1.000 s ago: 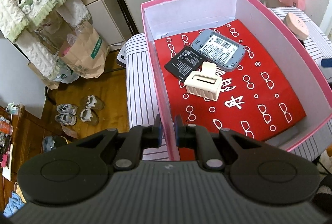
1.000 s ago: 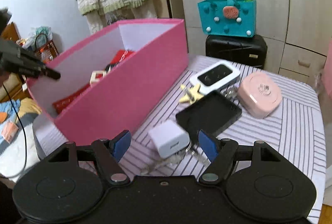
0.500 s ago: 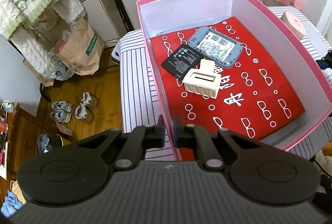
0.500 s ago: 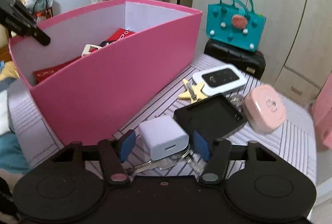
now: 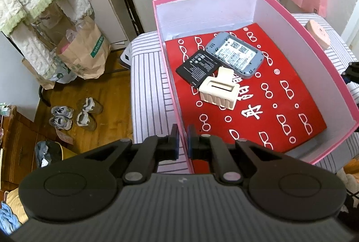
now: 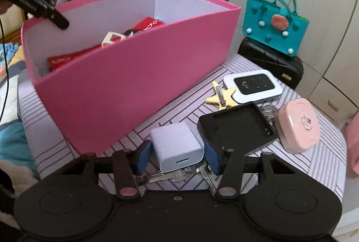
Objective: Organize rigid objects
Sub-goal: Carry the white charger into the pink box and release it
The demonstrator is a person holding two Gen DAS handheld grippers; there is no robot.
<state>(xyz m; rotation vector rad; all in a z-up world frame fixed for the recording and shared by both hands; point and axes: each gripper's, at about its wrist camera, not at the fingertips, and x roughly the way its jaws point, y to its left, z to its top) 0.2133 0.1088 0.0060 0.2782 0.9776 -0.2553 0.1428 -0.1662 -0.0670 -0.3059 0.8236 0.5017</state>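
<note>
My left gripper [image 5: 182, 141] is shut on the left wall of the pink box [image 5: 167, 67]. Inside on a red sheet lie a grey router shell [image 5: 234, 54], a black battery [image 5: 198, 68] and a cream hair claw [image 5: 218, 90]. In the right wrist view my right gripper [image 6: 178, 155] is open around a white charger block [image 6: 176, 145] on the striped table; its blue pads sit close on both sides. Keys [image 6: 170, 175] lie under it. The pink box [image 6: 134, 76] stands to the left.
Beside the charger lie a black cover [image 6: 237, 129], a yellow star clip [image 6: 222, 96], a white router [image 6: 253, 86] and a pink case [image 6: 299, 127]. A teal bag [image 6: 273, 30] sits on a black suitcase behind. The floor drops off at the left, with shoes [image 5: 74, 114].
My right gripper has moved forward and down onto the charger, and its fingers have narrowed around it. My left gripper has kept its hold on the box wall.
</note>
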